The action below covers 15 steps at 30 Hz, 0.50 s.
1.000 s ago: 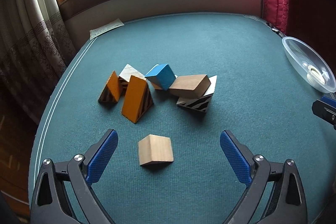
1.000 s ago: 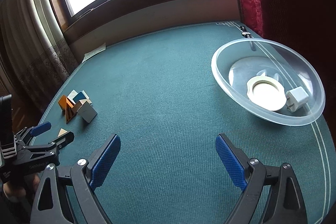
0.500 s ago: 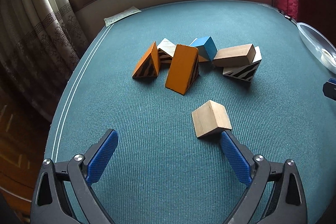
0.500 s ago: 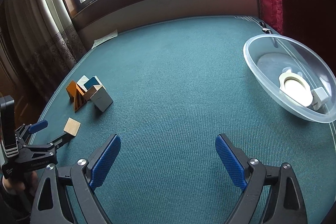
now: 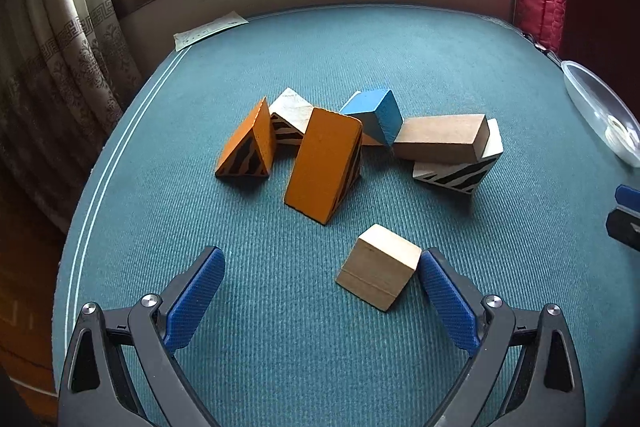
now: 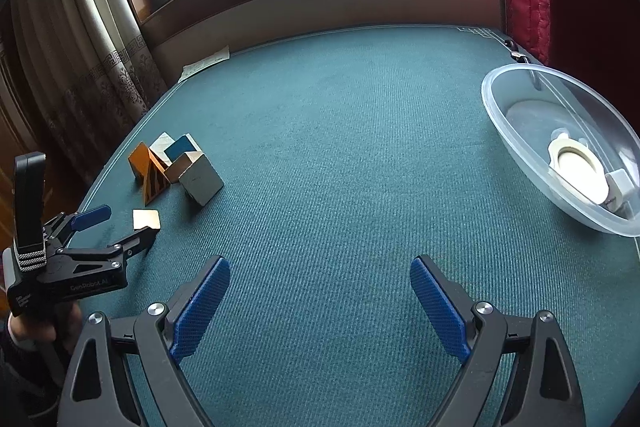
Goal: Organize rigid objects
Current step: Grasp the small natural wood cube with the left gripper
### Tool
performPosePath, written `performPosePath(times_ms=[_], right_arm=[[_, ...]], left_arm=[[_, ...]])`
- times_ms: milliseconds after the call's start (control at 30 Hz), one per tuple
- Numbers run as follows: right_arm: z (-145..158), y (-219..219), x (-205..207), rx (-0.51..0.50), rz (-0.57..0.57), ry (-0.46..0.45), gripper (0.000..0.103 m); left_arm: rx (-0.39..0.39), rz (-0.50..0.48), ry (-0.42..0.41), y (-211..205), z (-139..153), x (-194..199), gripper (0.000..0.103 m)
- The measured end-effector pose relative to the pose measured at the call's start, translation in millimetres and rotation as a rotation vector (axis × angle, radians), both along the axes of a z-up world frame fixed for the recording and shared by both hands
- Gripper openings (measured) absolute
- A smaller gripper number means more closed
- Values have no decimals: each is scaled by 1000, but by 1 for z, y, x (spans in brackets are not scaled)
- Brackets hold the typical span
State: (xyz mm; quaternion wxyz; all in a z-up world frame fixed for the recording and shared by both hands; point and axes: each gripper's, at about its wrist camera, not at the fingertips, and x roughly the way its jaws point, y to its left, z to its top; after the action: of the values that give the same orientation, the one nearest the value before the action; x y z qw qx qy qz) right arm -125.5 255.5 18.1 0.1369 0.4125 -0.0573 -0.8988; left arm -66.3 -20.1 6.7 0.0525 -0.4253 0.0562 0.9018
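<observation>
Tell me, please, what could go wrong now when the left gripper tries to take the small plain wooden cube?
The plain cube sits off-centre, against the right finger of the open left gripper, so closing may push or turn it instead of gripping squarely. Reaching further forward could knock the large orange wedge and disturb the loose pile behind it.

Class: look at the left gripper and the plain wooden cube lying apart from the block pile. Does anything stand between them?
Nothing visible does. The cube lies on the cloth between the open jaws of the left gripper, right against one jaw; the pile sits farther back.
</observation>
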Motion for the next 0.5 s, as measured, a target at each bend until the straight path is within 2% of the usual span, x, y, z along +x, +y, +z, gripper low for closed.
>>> performPosePath(times_ms=[100,200,500], right_arm=[[-2,0,-2,0,-3,-8,94],[-5,-2,-5,4,-2,-17,94],[-10,-17,-12,11,34,-33,94]], left_arm=[[71,2,5,-3,-1,-1,87],[75,-5,15,1,0,0,76],[78,-39,30,7,3,3,52]])
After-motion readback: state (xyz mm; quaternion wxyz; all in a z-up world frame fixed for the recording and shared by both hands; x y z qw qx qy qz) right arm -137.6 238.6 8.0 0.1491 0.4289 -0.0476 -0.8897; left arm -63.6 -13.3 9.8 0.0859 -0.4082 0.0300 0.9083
